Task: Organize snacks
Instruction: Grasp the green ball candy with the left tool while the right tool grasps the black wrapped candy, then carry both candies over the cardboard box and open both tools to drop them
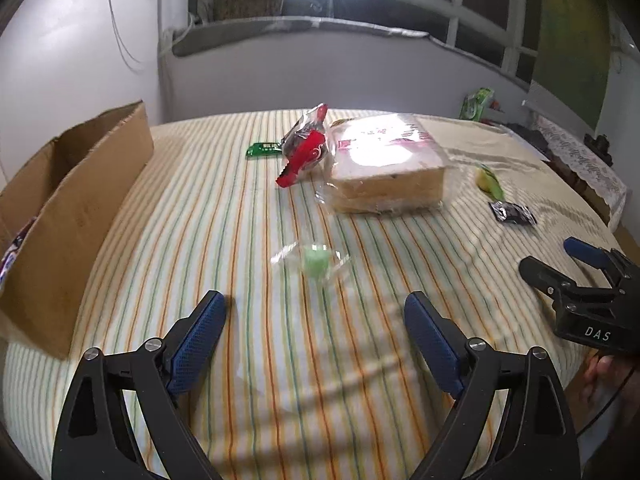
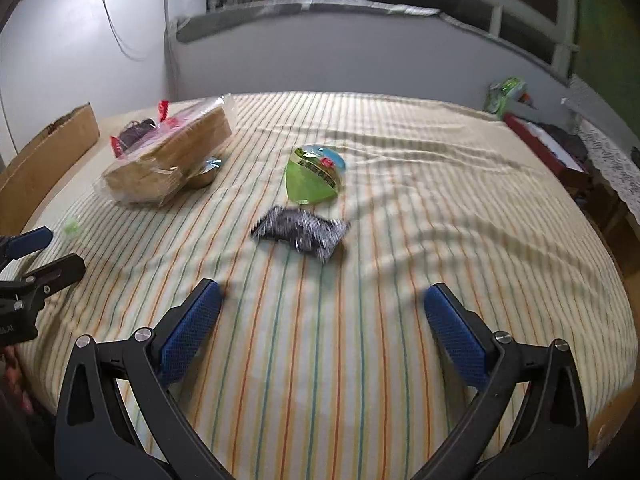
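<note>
On the striped cloth, my left gripper is open and empty, just short of a small green candy in clear wrap. Beyond it lie a red snack packet, a wrapped sandwich-bread pack, a green flat packet, a yellow-green packet and a black packet. My right gripper is open and empty, just short of the black packet; the green packet lies behind it. The bread pack sits at the left. The open cardboard box stands at the left.
The table is round, with its edge close on the right. A wall and window ledge stand behind. A green bag and clutter sit on a side surface at the far right. The right gripper also shows in the left wrist view.
</note>
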A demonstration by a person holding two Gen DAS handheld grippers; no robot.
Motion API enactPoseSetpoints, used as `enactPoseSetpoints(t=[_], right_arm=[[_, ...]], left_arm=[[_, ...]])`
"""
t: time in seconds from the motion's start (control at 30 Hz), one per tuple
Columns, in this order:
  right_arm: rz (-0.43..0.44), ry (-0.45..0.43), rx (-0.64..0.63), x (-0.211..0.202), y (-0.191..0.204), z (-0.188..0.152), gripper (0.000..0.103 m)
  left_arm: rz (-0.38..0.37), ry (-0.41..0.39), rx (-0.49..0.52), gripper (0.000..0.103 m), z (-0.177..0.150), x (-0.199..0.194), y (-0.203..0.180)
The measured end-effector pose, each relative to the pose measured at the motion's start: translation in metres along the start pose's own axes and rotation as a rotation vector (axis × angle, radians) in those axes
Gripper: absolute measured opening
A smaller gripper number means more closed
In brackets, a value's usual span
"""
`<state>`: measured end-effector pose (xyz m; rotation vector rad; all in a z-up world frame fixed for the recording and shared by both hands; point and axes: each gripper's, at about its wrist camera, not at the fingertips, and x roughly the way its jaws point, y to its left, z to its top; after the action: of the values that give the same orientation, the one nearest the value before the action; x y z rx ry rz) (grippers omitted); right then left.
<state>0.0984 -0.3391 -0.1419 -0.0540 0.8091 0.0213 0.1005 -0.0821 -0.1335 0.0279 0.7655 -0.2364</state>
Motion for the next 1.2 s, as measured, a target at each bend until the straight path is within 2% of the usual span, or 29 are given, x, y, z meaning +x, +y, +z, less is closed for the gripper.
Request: enactPoseSetpoints(t=[0.13,0.3,0.33,0.37,0.4,0.47,0.5,0.57,0.6,0.63,0.93,1.2], right_arm=[[0.025,0.083,-0.036,0.021,0.003,0.027,0.103],[0.062,0.097,-0.033,0.028,-0.001,0.034,0.103],[0.069,0.088,-0.028,0.027,-0.002,0.033,0.098],[0.073,0.076,-0.022,0.025,-0.004,0.032,0.089],[0.075,0.066,-0.021,0.023,-0.005,0.031,0.084],[0.071,0.051,-0.024,0.020,-0.006,0.030,0.066],[0.066,0.044,-0.025,0.018,-0.006,0.030,0.062],[0.065,0.033,-0.020,0.016,-0.009,0.029,0.043],[0.065,0.027,-0.017,0.013,-0.010,0.028,0.042],[0.068,0.022,-0.016,0.012,-0.010,0.027,0.042],[0.077,-0.049,0.032,-0.001,-0.011,0.016,0.041],[0.090,-0.131,0.078,-0.022,-0.008,0.004,0.041]], left_arm=[[-0.013,0.056,-0.012,0.091,0.015,0.012,0.003],[-0.054,0.054,-0.046,0.091,0.021,0.016,0.009],[-0.058,0.042,-0.054,0.086,0.020,0.014,0.012],[-0.051,0.029,-0.061,0.075,0.018,0.012,0.014],[-0.046,0.013,-0.071,0.069,0.015,0.009,0.017],[-0.039,-0.001,-0.082,0.029,0.013,0.006,0.021],[-0.046,-0.004,-0.094,0.029,0.013,0.006,0.025],[-0.066,-0.007,-0.116,0.027,0.013,0.005,0.029],[-0.076,-0.012,-0.120,0.026,0.013,0.005,0.030],[-0.086,-0.017,-0.128,0.020,0.012,0.003,0.032],[-0.123,-0.041,-0.139,0.020,0.012,0.000,0.034],[-0.162,-0.095,-0.147,0.020,0.012,-0.014,0.036]])
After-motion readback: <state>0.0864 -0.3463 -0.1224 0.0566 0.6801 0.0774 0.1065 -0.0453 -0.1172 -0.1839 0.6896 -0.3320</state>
